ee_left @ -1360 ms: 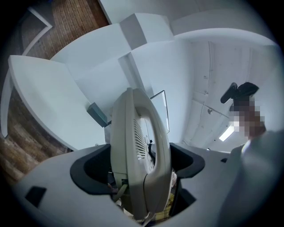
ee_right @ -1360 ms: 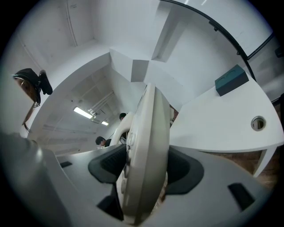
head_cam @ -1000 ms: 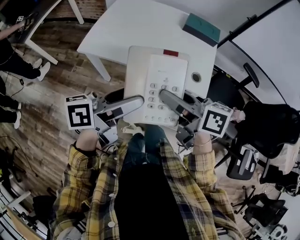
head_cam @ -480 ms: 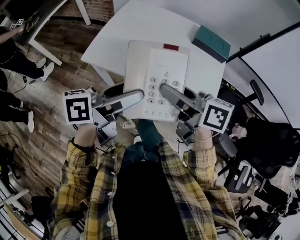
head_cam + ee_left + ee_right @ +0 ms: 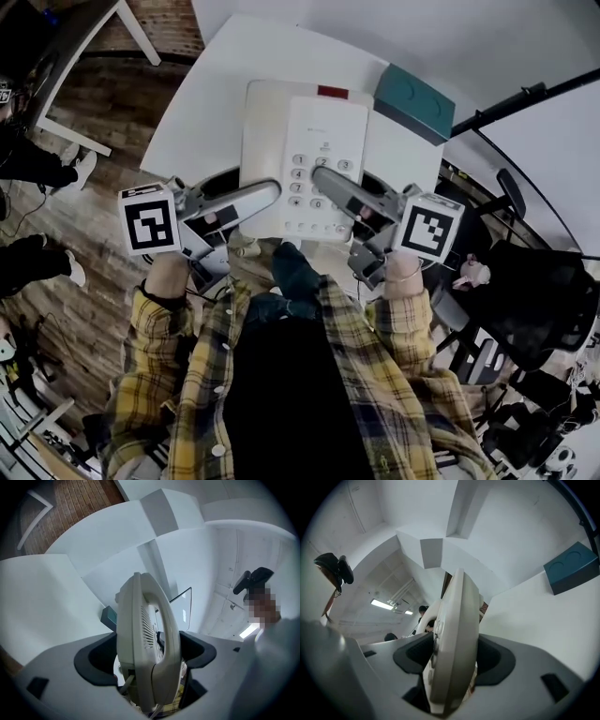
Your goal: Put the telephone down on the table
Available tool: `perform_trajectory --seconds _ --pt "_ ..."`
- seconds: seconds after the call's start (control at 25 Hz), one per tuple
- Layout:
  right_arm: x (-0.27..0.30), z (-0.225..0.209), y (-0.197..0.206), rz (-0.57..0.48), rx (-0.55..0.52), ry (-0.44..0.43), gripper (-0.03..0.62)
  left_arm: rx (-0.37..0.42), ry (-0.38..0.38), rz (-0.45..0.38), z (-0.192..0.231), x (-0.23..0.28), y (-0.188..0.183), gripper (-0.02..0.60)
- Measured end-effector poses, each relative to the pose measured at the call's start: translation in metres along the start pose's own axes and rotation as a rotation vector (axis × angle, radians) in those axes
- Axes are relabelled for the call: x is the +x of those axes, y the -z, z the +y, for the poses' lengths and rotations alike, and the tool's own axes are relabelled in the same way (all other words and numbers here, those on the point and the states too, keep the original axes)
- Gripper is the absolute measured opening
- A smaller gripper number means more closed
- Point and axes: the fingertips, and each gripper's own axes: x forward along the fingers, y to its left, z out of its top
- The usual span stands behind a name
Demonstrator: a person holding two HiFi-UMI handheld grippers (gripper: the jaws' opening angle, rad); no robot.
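One bench point(image 5: 211, 103), one telephone point(image 5: 309, 155), one teal box point(image 5: 414, 101), two grippers.

The telephone is keypad up over the near half of the bench, carried between your two grippers; can't tell if its underside touches the top.

Room: the bench is bare to the left of the telephone and beyond it. Its left edge drops to the wood floor point(image 5: 103, 197). The teal box sits at the far right corner, near the telephone's far right corner.

Your left gripper point(image 5: 272, 190) is clamped on the telephone's left, handset side. Your right gripper point(image 5: 321, 174) is clamped on the right, keypad side.

Both point away from you, about level, angled in toward each other, forearms low and close to your body.
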Motion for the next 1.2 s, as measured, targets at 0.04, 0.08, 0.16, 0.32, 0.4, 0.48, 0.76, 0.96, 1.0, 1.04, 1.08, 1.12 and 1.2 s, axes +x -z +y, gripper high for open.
perform_trajectory --seconds 0.04,0.08,0.16,0.32,0.4,0.48,0.76,0.96,1.0,1.04,1.08,1.12,1.2 --pt "0.0 0.0 0.001 -0.002 0.005 0.0 0.255 -0.001 0.0 0.004 0.0 -0.001 0.0 0.39" --pt "0.001 0.001 0.002 -0.002 0.007 0.001 0.255 0.0 0.0 0.008 0.0 -0.001 0.0 0.39" --pt "0.0 0.002 0.001 -0.004 -0.008 -0.001 0.255 0.006 0.001 0.011 -0.001 -0.001 0.001 0.39" --pt "-0.003 0.005 0.001 -0.025 -0.018 -0.002 0.255 0.018 0.006 0.016 -0.005 -0.001 0.001 0.39" --pt "-0.005 0.007 0.002 -0.034 -0.023 0.003 0.255 0.026 0.013 0.027 -0.007 -0.002 0.002 0.39" --pt "-0.008 0.007 0.001 -0.047 -0.026 0.011 0.255 0.035 0.022 0.04 -0.009 0.001 0.002 0.39" --pt "-0.016 -0.038 -0.047 -0.108 0.046 0.061 0.256 0.0 0.032 0.141 0.013 0.06 -0.033 0.39" --pt "-0.021 -0.056 -0.066 -0.161 0.066 0.107 0.256 -0.013 0.061 0.216 0.023 0.085 -0.046 0.39" --pt "-0.022 -0.059 -0.069 -0.174 0.071 0.118 0.256 -0.014 0.069 0.231 0.025 0.09 -0.049 0.39" --pt "-0.023 -0.061 -0.072 -0.187 0.074 0.129 0.256 -0.015 0.078 0.245 0.026 0.093 -0.051 0.39" --pt "-0.024 -0.063 -0.074 -0.199 0.078 0.139 0.256 -0.016 0.086 0.259 0.027 0.097 -0.053 0.39" --pt "-0.025 -0.065 -0.077 -0.21 0.082 0.148 0.256 -0.016 0.094 0.272 0.028 0.1 -0.056 0.39" --pt "-0.022 -0.07 -0.081 -0.229 0.09 0.166 0.256 -0.019 0.107 0.296 0.034 0.105 -0.061 0.39"
